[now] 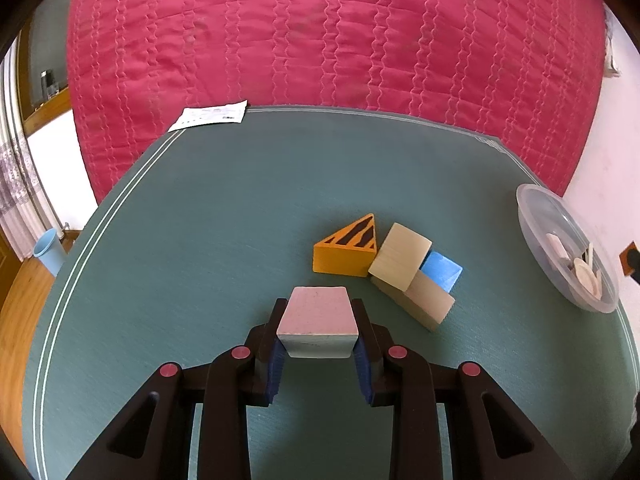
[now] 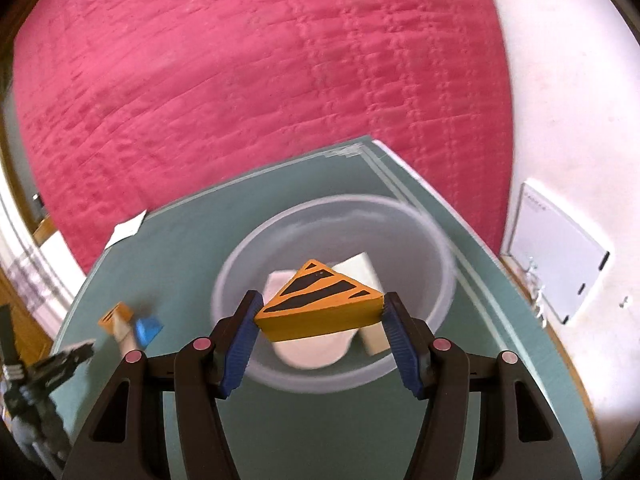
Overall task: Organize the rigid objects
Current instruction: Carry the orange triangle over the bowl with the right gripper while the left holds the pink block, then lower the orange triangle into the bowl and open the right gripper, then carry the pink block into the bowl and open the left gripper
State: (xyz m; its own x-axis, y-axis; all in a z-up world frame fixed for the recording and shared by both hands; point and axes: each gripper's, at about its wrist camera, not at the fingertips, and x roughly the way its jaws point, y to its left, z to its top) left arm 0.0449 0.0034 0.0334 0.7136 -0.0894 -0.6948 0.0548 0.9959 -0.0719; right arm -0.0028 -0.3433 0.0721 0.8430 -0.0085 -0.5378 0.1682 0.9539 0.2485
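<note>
My left gripper (image 1: 319, 322) is shut on a pale pink wooden block (image 1: 319, 322), held just above the green table (image 1: 200, 240). Beyond it lie an orange striped wedge (image 1: 347, 248), two plain wooden blocks (image 1: 400, 262) and a blue block (image 1: 442, 270), all bunched together. My right gripper (image 2: 320, 312) is shut on a second orange wedge with black stripes (image 2: 320, 306), held over the clear plastic bowl (image 2: 240, 264). Pale wooden pieces (image 2: 310, 350) lie in that bowl. The left gripper (image 2: 60, 364) shows at the left edge of the right wrist view.
A red quilted bed (image 1: 320, 40) lies past the table's far edge. A white paper (image 1: 210, 115) rests at the far left corner. The bowl (image 1: 532, 216) sits at the table's right edge. A blue bin (image 1: 50, 250) stands on the wooden floor at left.
</note>
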